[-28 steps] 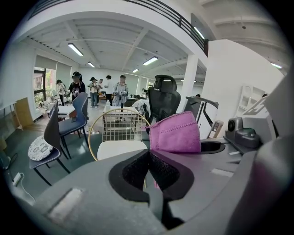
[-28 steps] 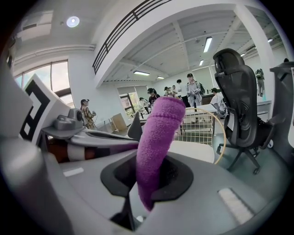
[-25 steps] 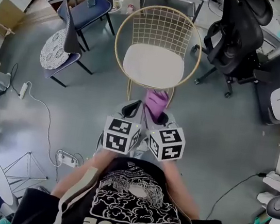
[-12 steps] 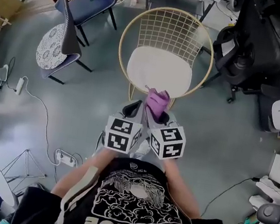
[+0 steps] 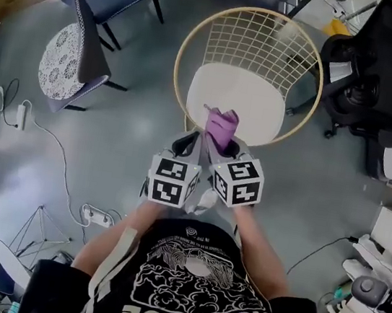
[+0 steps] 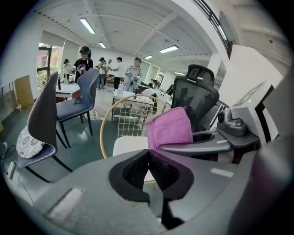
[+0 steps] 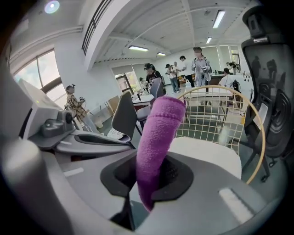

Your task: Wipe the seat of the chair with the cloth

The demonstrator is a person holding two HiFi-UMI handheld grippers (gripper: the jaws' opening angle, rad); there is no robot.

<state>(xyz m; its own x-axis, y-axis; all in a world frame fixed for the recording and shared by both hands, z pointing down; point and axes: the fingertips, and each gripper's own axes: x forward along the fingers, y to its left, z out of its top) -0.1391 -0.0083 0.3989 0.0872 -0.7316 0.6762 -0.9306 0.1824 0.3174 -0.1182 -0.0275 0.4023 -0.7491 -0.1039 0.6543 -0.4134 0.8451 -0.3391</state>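
I hold the cloth in the right gripper. In the right gripper view its fingers are pinching the lower end of this purple cloth, and the free end stands up above them and bends a little at the top. The left gripper is just beside the right one. In its own view the fingers are pressed together with nothing between them, so this gripper carries nothing.

The chair with the gold wire back stands on the floor in front of me, and both grippers are at the front edge of its white seat. From the head view the cloth lies over this front edge. The two gripper views show the seat beyond the cloth and lower, so I judge that the cloth is in the air and does not touch the seat. I cannot be fully sure of this.

As I read it, the first part is done: the cloth is gripped and brought to the chair. The wiping itself is not begun. The seat looks plain white, and I see no mark on it that tells which part to clean. What is left is to lower the cloth onto the seat and pass it over the whole cushion.
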